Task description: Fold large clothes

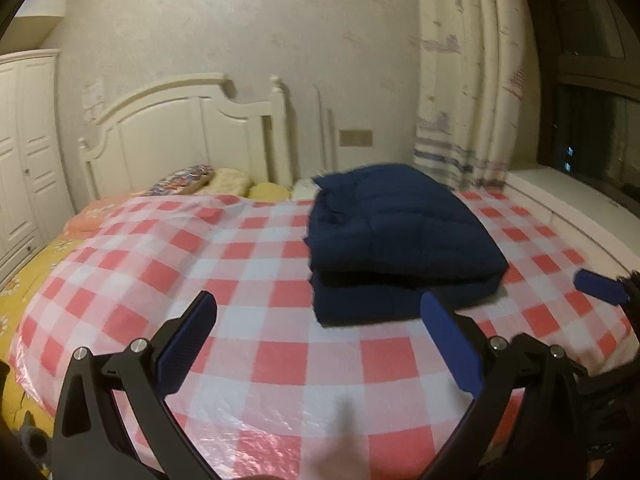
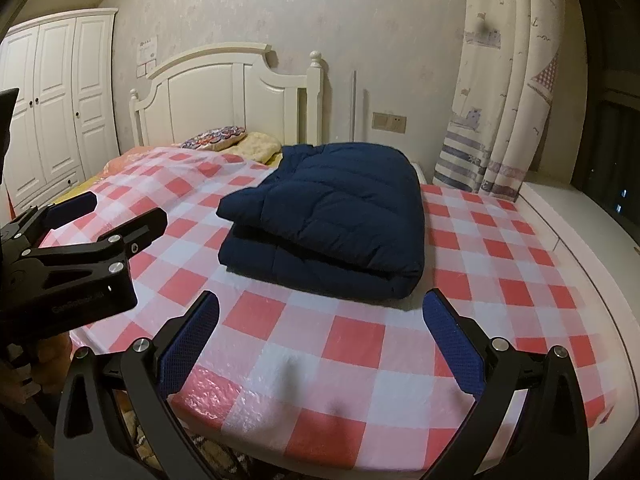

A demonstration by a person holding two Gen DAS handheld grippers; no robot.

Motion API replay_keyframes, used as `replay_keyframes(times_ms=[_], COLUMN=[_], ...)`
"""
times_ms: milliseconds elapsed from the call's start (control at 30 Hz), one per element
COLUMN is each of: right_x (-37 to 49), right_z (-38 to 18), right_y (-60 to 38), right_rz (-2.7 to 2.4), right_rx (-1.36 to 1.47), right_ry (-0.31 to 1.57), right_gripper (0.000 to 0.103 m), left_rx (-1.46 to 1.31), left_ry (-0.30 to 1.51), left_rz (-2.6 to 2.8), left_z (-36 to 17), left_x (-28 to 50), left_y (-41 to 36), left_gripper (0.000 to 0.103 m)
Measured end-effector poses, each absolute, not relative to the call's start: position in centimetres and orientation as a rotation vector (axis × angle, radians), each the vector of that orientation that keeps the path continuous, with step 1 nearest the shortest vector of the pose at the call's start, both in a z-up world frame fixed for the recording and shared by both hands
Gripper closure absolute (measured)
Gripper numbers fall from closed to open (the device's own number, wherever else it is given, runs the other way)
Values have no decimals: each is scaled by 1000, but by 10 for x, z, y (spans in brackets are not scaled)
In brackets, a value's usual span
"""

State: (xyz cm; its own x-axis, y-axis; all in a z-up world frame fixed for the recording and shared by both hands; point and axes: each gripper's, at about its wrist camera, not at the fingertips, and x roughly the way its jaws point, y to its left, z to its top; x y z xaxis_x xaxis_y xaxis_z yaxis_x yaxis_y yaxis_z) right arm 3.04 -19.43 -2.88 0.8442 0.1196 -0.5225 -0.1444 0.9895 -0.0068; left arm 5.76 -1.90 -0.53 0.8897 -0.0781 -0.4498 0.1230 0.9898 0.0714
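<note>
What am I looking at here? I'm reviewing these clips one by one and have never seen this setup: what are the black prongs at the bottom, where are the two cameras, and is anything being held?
There is no robot arm. A person carries a hand-held two-finger gripper in each hand, and each one has a wide-angle camera looking forward along its fingers. The black prongs with blue pads at the bottom of each picture are that camera's own gripper: the left gripper in the left wrist view, the right gripper in the right wrist view. The left one also shows from the side at the left edge of the right wrist view.

Both stand open and hold nothing. Ahead lies a dark navy padded garment, folded into a thick stack, on a red-and-white checked plastic sheet spread over a bed with a white wooden headboard.
</note>
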Motion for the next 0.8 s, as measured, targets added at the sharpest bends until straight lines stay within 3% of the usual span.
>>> replay_keyframes(times_ms=[200, 333, 567, 667, 800], right_x=[49, 75, 125, 137, 139], right_z=[-52, -55, -13, -22, -45], right_y=[-206, -255, -522, -640, -726], right_rz=[145, 100, -400, -589, -702], right_rx=[-12, 18, 251, 335, 383], right_ry=[623, 663, 669, 750, 868], right_gripper=[5, 5, 5, 5, 5], left_rx=[93, 15, 33, 37, -114], left_ry=[589, 686, 781, 829, 870], left_rz=[-140, -18, 407, 484, 423], left_z=[-28, -33, -36, -49, -68], left_x=[98, 170, 319, 351, 369], left_y=[-3, 72, 285, 346, 397], left_gripper=[2, 2, 2, 2, 2])
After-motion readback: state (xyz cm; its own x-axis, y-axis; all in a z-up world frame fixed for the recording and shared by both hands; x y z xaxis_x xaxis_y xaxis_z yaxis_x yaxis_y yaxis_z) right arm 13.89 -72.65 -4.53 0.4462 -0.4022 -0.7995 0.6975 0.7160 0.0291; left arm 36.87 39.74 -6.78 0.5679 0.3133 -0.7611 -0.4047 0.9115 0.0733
